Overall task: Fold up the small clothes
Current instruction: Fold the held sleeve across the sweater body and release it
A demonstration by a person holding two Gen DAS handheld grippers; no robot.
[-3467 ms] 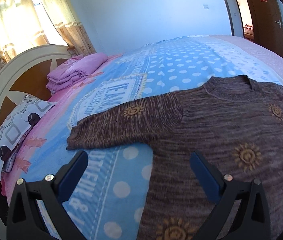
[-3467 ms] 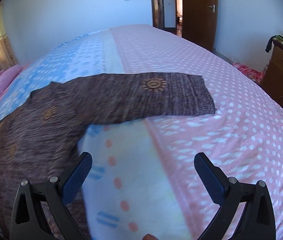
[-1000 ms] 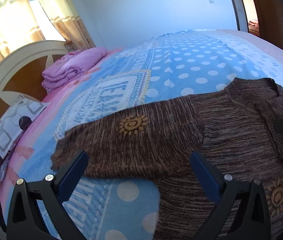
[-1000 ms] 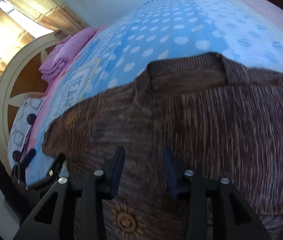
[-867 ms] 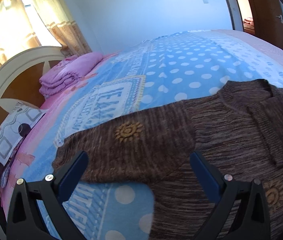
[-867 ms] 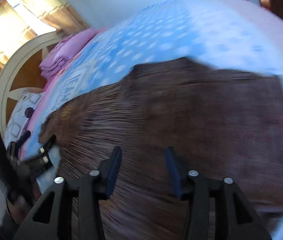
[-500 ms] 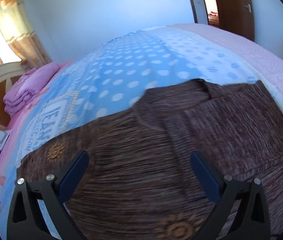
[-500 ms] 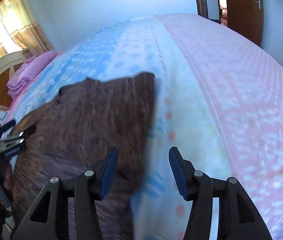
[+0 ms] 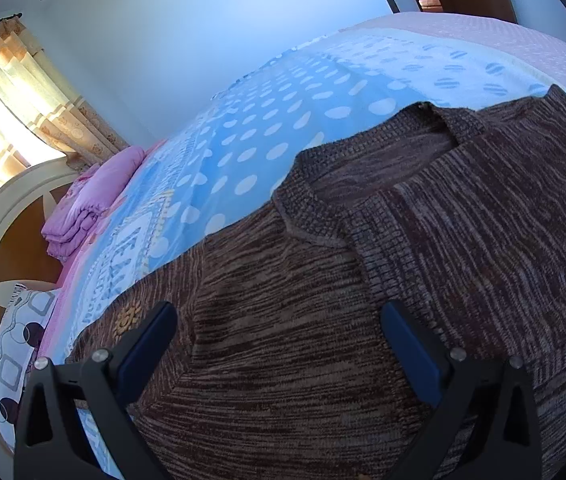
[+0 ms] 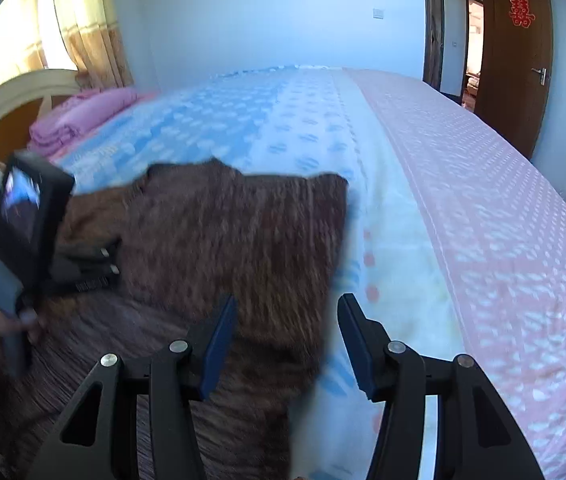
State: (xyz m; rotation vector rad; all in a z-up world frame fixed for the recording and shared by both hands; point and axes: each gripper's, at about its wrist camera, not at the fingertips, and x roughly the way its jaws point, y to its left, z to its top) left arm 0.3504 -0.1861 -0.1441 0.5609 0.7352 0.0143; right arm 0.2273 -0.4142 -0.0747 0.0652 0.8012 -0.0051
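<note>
A brown knit sweater (image 9: 463, 240) with small sun motifs lies flat on the bed, collar away from me. One sleeve is folded across its chest. My left gripper (image 9: 279, 344) hovers open over the chest just below the collar, with nothing between its blue pads. In the right wrist view the sweater (image 10: 243, 232) is blurred. My right gripper (image 10: 287, 344) stands open above the sweater's right edge, holding nothing. The left gripper (image 10: 109, 260), held by a hand, shows at the left of that view, over the sweater.
The bed cover (image 10: 463, 200) is blue-dotted on the left and pink on the right. A folded pink blanket (image 9: 95, 200) and a patterned pillow (image 9: 15, 332) lie by the round headboard (image 9: 3, 240). A brown door (image 10: 511, 60) stands at the far right.
The sleeve that lay out to the right is now folded across the chest. My right gripper opened wider and swung to the sweater's right edge. My left gripper moved from the left sleeve to the chest.
</note>
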